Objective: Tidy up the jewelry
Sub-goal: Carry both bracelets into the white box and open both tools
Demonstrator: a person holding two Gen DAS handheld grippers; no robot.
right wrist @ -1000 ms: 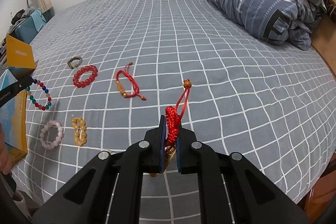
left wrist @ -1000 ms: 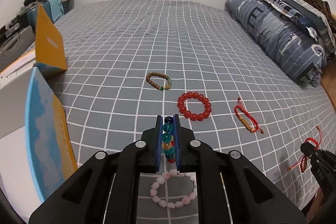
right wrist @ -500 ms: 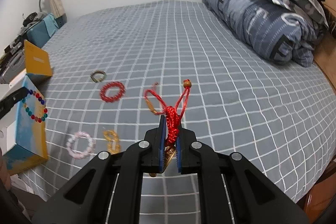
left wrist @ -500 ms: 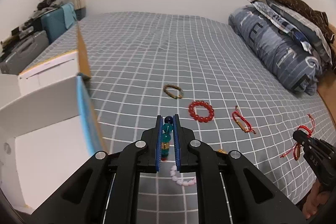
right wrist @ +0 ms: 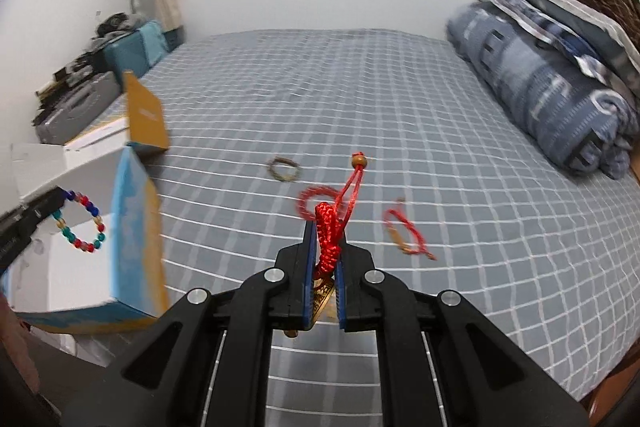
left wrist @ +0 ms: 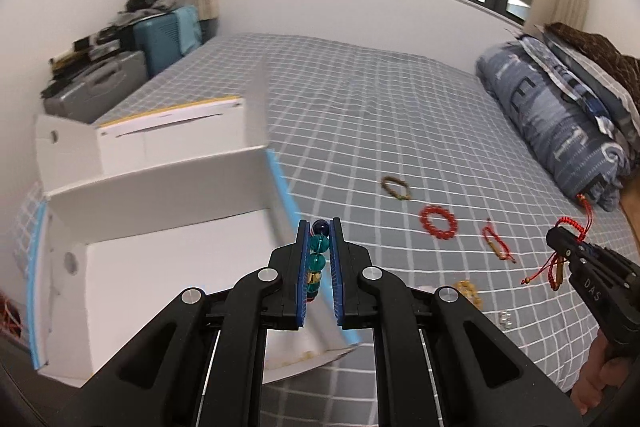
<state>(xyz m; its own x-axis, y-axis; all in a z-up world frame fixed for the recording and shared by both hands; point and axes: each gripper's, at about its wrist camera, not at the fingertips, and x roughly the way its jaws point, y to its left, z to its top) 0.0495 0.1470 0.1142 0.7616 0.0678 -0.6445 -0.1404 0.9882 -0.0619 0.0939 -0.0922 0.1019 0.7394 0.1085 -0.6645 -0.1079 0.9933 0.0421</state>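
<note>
Both grippers have risen from the bedspread (left wrist: 400,115) toward the white box (left wrist: 168,267). The left gripper (left wrist: 319,247) pinches the multicoloured bead bracelet (right wrist: 82,227) above the box's opening; the right gripper (right wrist: 325,255), well right of the box, clamps the red cord bracelet (right wrist: 330,231). Drop-off looks close.

Grey checked bed (left wrist: 360,99); open white box (left wrist: 160,267), red bead bracelet (left wrist: 438,222), brown bracelet (left wrist: 396,187), folded quilt (left wrist: 560,123) on it.
</note>
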